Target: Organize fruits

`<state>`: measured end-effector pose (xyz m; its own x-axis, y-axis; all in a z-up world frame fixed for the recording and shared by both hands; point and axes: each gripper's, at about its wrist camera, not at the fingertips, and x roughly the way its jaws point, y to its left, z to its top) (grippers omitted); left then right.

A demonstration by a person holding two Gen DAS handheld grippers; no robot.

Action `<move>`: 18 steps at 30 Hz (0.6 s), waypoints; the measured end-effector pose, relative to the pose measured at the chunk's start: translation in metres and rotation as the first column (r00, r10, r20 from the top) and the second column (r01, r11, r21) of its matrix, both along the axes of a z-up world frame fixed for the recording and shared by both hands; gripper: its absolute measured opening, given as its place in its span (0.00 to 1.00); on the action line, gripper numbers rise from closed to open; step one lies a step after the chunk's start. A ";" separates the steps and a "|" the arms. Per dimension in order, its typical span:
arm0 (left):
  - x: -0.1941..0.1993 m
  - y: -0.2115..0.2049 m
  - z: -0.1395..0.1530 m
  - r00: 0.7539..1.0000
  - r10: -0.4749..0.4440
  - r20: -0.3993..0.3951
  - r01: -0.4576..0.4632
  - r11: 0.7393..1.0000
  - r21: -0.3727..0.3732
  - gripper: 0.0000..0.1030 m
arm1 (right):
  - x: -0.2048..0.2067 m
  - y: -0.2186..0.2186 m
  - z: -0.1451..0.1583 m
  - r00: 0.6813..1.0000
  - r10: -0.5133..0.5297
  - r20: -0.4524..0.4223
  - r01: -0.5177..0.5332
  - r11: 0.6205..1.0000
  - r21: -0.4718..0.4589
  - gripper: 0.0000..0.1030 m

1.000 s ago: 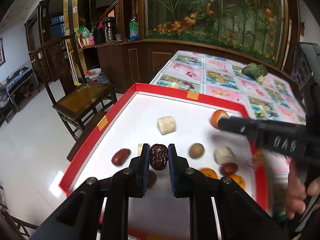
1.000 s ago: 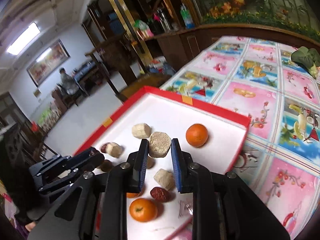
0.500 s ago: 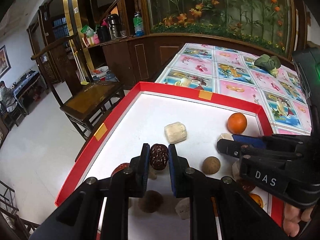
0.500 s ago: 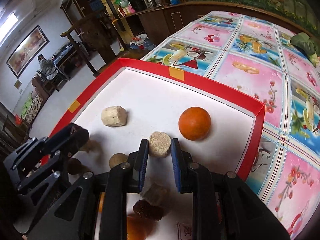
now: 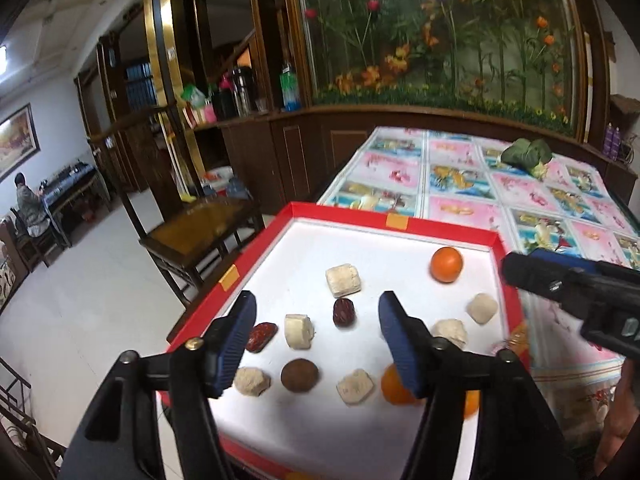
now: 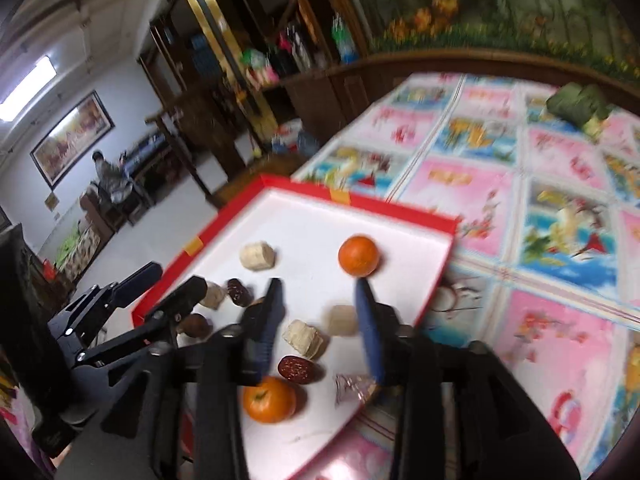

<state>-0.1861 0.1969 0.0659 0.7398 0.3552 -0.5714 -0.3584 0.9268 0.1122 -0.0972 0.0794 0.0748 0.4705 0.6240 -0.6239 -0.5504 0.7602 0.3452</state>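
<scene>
A shallow red-walled cardboard tray with a white floor (image 5: 404, 227) is sitting at the edge of a bench covered by a pink and blue picture-printed cloth (image 5: 520, 196), and the fruits are lying scattered inside it.

From the left wrist view, the left hand-held gripper (image 5: 316, 336) is hovering above the tray with its blue-padded jaws opening wide and nothing pressed between them. In the gap, a wrinkled dark red date (image 5: 344, 312) is lying loose on the white floor. A pale beige cube-shaped piece (image 5: 343, 280) is lying at 12 o'clock from that date, and a round orange tangerine (image 5: 446, 264) is resting near the tray's far right corner, at about 2 o'clock. A round brown fruit (image 5: 299, 375) is sitting at 7 o'clock from the date, with a smooth red date (image 5: 261, 336) at 8 o'clock near the left wall.

From the right wrist view, which is blurred, the right hand-held gripper (image 6: 320, 316) is also opening, its jaws apart and gripping nothing. A pale round piece (image 6: 340, 320) is lying on the tray floor just beside the right jaw. A second tangerine (image 6: 269, 399) is sitting at 6 o'clock, near the front rim.

A green leafy bundle (image 5: 526, 154) is lying far back on the cloth.
</scene>
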 end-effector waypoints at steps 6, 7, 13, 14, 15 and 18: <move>-0.032 -0.019 0.016 0.998 -0.014 0.060 0.012 0.999 0.029 0.75 | -0.052 -0.031 0.027 0.987 -0.058 0.152 0.051 0.997 0.050 0.55; -0.040 -0.023 0.020 0.997 -0.019 0.074 0.017 0.999 0.034 0.76 | -0.058 -0.033 0.030 0.982 -0.068 0.174 0.059 0.997 0.054 0.57; -0.081 -0.034 0.042 0.990 -0.020 0.143 0.013 0.999 0.048 0.84 | -0.113 -0.055 0.051 0.949 -0.115 0.295 0.095 0.992 0.080 0.71; -0.089 -0.036 0.045 0.988 -0.015 0.153 0.007 0.998 0.055 0.92 | -0.121 -0.058 0.054 0.945 -0.123 0.303 0.102 0.991 0.084 0.75; -0.097 -0.037 0.048 0.986 -0.007 0.169 -0.005 0.998 0.065 0.99 | -0.132 -0.063 0.059 0.940 -0.138 0.313 0.113 0.989 0.098 0.79; -0.120 -0.041 0.059 0.973 -0.014 0.231 -0.004 0.997 0.074 1.00 | -0.154 -0.075 0.071 0.929 -0.175 0.327 0.136 0.981 0.138 0.95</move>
